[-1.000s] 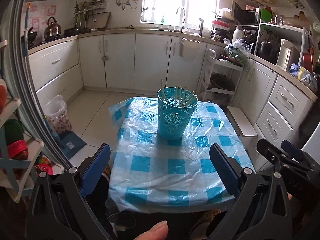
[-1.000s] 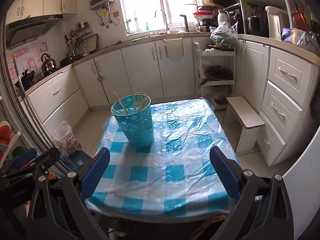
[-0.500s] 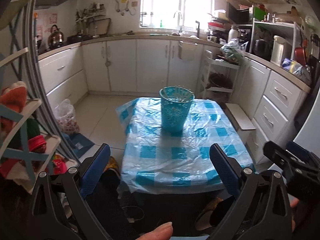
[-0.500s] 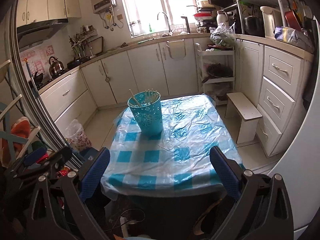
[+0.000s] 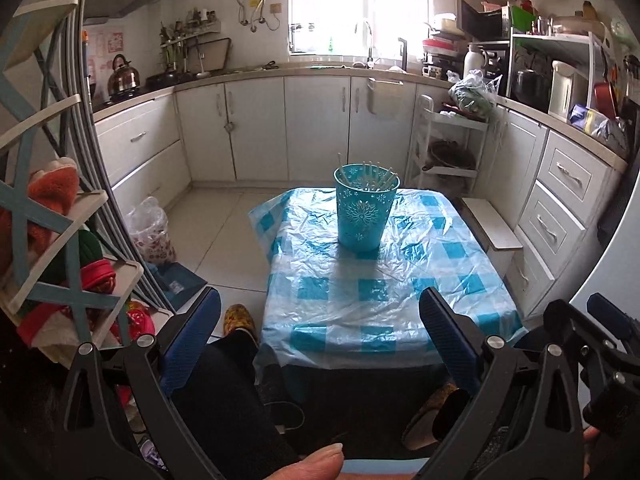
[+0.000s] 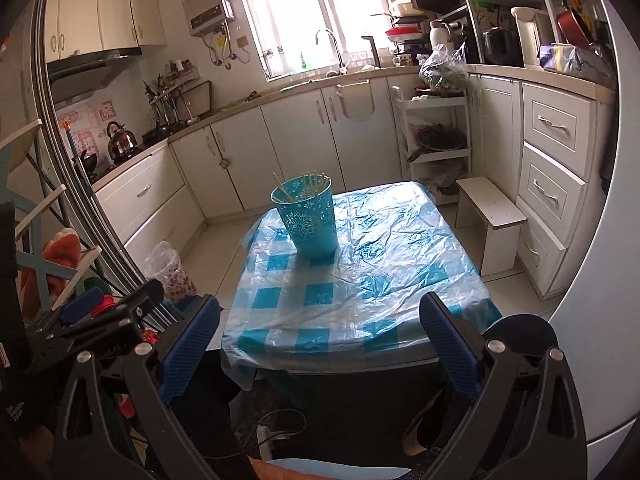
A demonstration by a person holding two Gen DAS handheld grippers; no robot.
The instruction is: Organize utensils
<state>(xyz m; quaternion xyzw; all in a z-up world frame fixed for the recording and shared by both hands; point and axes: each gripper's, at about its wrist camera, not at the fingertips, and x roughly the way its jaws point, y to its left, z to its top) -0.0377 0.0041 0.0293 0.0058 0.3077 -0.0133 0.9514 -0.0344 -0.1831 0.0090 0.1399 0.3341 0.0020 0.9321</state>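
Note:
A teal cut-out holder [image 5: 366, 213] [image 6: 309, 217] stands upright on the far part of a small table under a blue-checked plastic cloth [image 5: 384, 292] [image 6: 360, 280]. Several pale chopsticks [image 5: 370, 176] [image 6: 310, 186] stick out of its top. My left gripper [image 5: 320, 336] is open and empty, held well back from the table's near edge. My right gripper [image 6: 320, 340] is also open and empty, likewise behind the near edge. The right gripper [image 5: 592, 344] shows at the right of the left wrist view, and the left gripper [image 6: 100, 316] at the left of the right wrist view.
White kitchen cabinets [image 5: 316, 128] run along the back and right walls. A white step stool [image 6: 490, 220] stands right of the table, a shelf rack [image 5: 52, 240] with clutter to the left, a plastic bag [image 5: 150, 230] on the floor. A person's dark-clothed legs [image 5: 236, 392] sit below.
Both grippers have pulled back and away from the table, so the holder and the table look smaller and farther. The holder has not moved.

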